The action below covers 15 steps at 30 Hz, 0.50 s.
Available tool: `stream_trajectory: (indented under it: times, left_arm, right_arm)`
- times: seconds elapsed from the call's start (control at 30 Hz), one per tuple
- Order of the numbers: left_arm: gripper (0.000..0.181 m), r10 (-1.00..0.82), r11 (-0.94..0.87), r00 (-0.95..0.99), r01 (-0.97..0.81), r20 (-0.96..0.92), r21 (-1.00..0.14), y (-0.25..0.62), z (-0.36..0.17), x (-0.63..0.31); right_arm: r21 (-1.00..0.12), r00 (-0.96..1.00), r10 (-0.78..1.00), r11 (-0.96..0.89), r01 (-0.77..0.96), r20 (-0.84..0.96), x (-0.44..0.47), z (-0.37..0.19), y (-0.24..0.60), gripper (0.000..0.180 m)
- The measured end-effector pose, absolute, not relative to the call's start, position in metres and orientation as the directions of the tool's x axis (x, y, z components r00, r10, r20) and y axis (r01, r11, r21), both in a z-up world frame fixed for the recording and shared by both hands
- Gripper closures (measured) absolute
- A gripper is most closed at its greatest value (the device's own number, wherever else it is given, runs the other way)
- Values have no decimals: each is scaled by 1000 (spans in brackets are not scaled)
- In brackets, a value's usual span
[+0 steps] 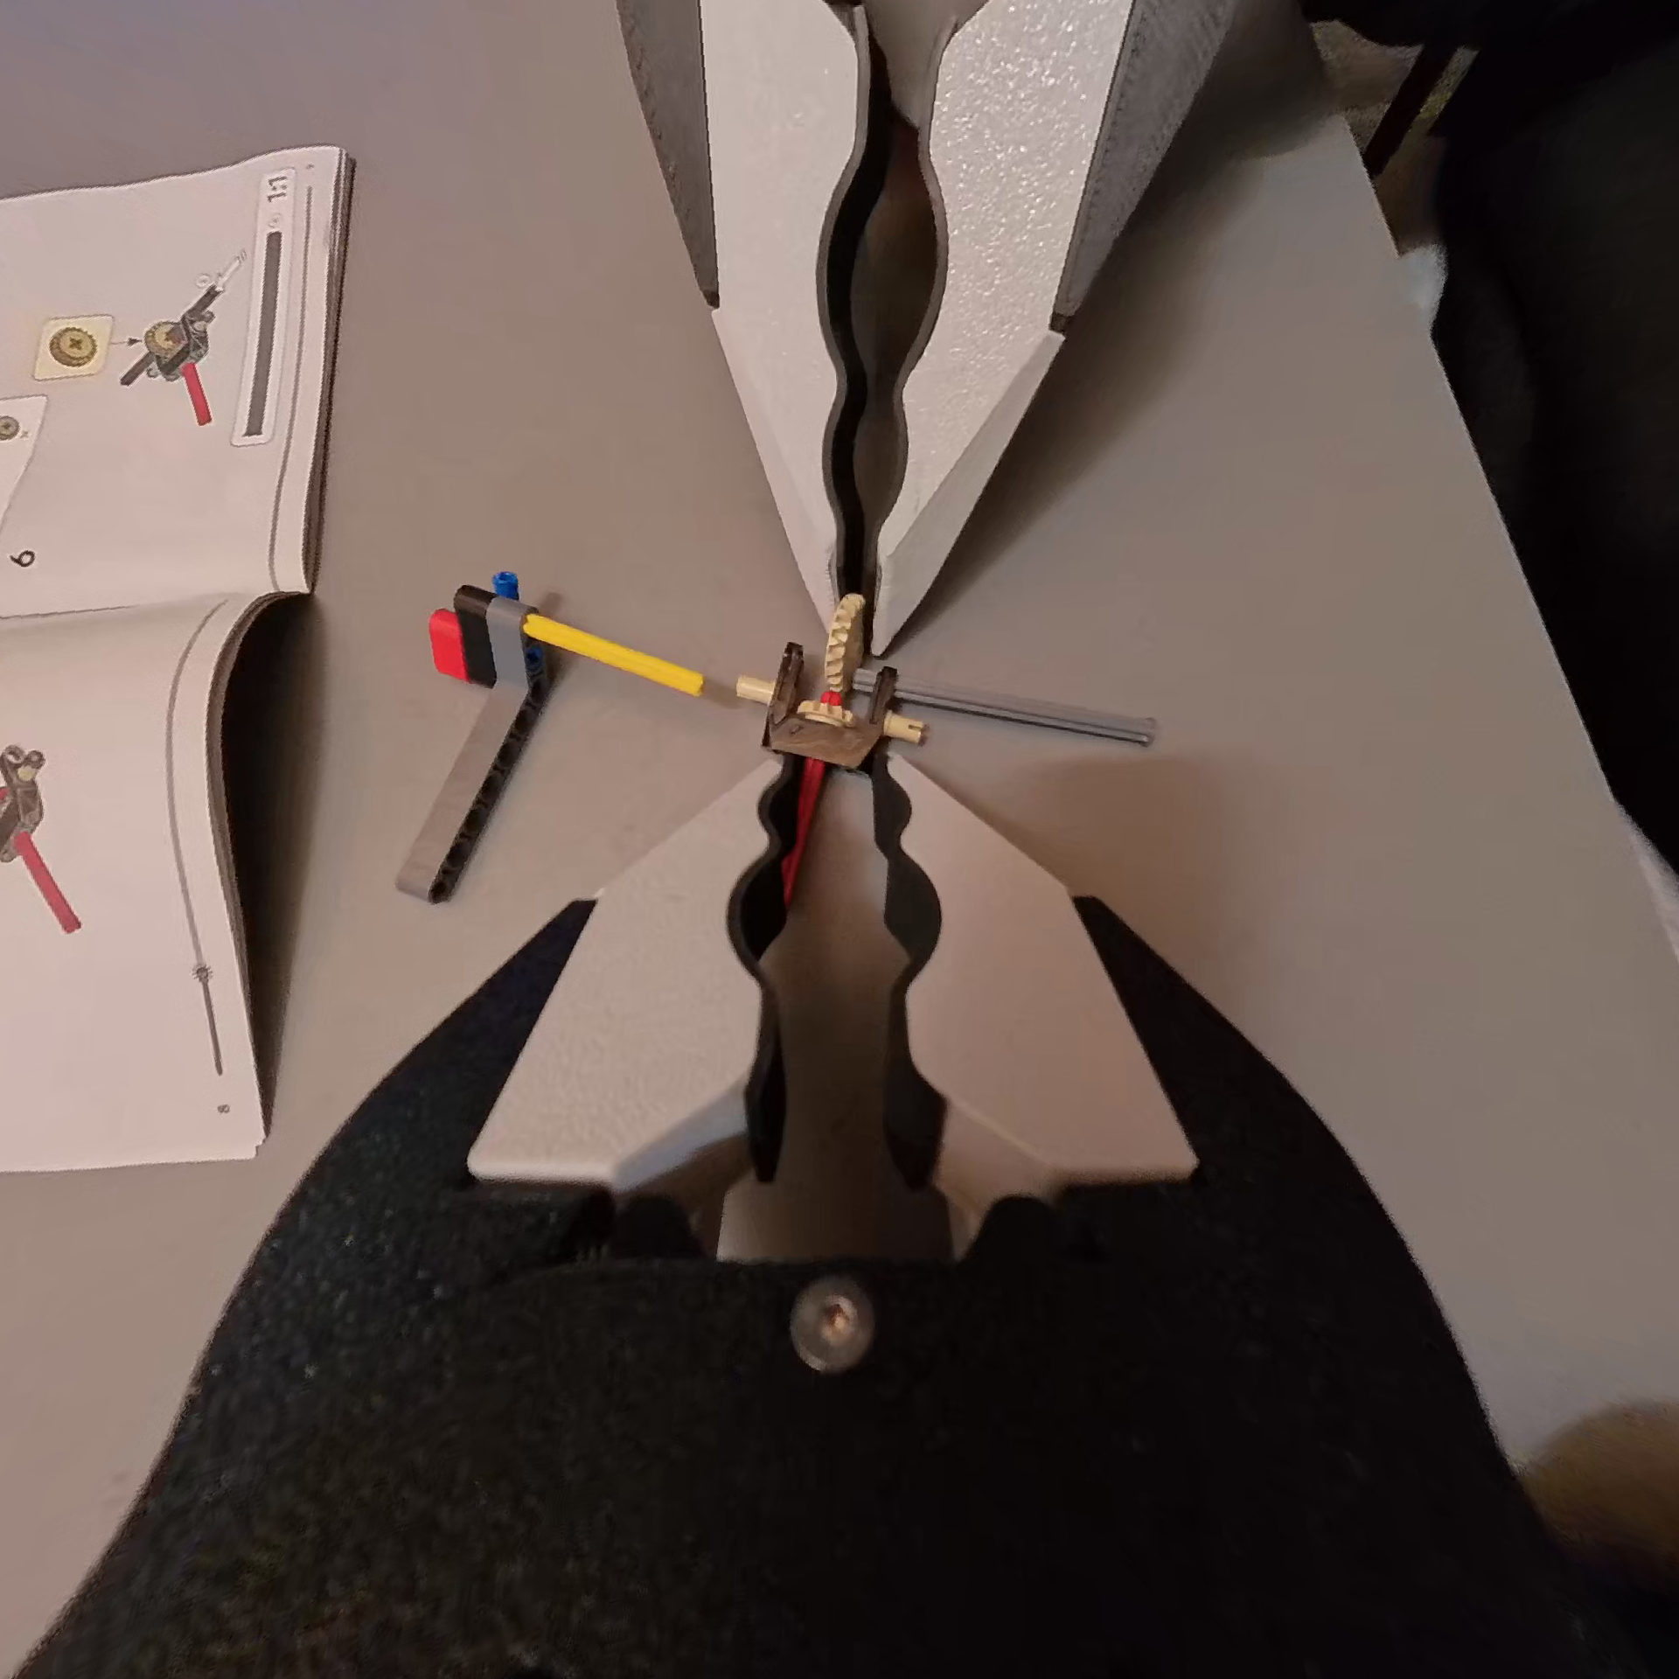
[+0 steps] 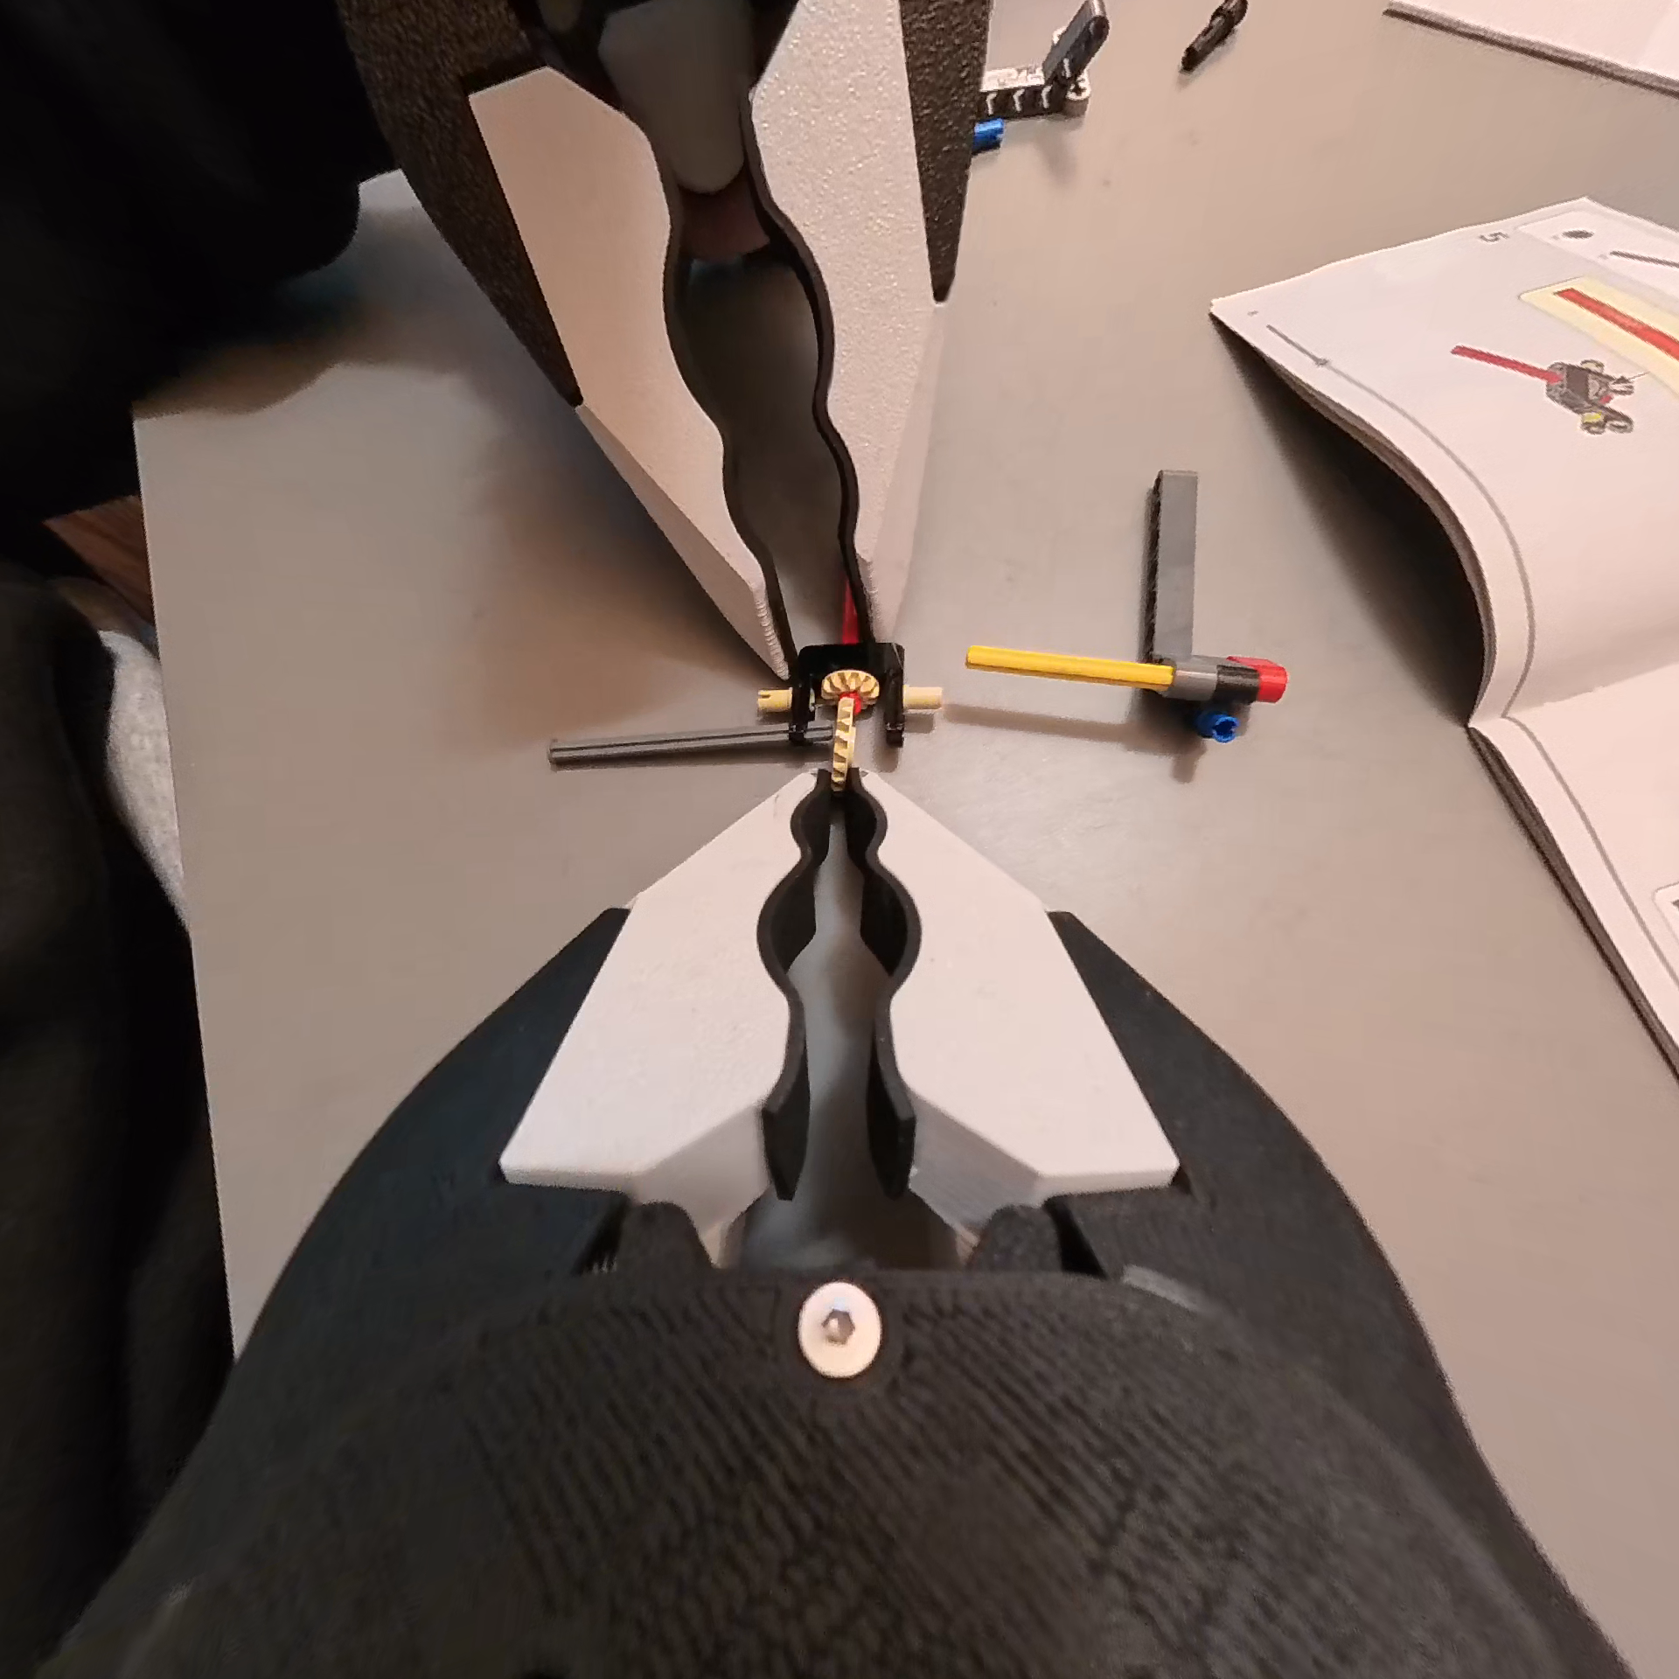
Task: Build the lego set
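Note:
My left gripper (image 1: 822,772) is shut on a red axle (image 1: 799,845) that carries a small black frame (image 1: 818,740) with a tan gear (image 1: 825,718) and tan pins. My right gripper (image 2: 843,779) is shut on a second tan gear (image 2: 843,740), held upright against the frame (image 2: 849,656) beside the first gear (image 2: 847,683). A dark grey axle (image 2: 672,740) runs sideways through the frame's side. In the left wrist view the right gripper (image 1: 854,636) comes in from the top with its gear (image 1: 845,640). The left gripper also shows in the right wrist view (image 2: 836,645).
A grey L-beam (image 1: 481,799) with a yellow axle (image 1: 618,654), red and black pieces (image 1: 459,640) and a blue pin (image 1: 504,581) lies on the grey table (image 1: 1181,909). An open instruction booklet (image 1: 136,545) lies beyond it. Loose parts (image 2: 1045,82) lie farther off. The table edge (image 2: 145,636) is near. Left and right tips are no more than a few centimetres apart.

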State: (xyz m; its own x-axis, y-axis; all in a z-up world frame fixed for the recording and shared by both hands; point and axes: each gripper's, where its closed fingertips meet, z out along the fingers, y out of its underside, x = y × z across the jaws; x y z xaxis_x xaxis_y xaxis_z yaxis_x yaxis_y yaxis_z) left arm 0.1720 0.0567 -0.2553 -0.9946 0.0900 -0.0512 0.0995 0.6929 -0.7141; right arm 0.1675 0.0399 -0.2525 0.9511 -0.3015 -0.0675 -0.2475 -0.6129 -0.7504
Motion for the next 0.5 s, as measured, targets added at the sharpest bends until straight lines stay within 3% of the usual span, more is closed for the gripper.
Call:
stream_trajectory:
  times: [0.03, 0.5]
  left_arm:
    - [167, 93, 693, -994, 101, -51, -714, 57, -255, 172]
    - [167, 109, 690, -993, 110, -47, -715, 57, -255, 174]
  right_arm:
    - [-750, 952, -301, -614, -244, -63, 168, -253, 40, 179]
    - [-748, 964, -251, -624, -226, -82, 169, -252, 41, 179]
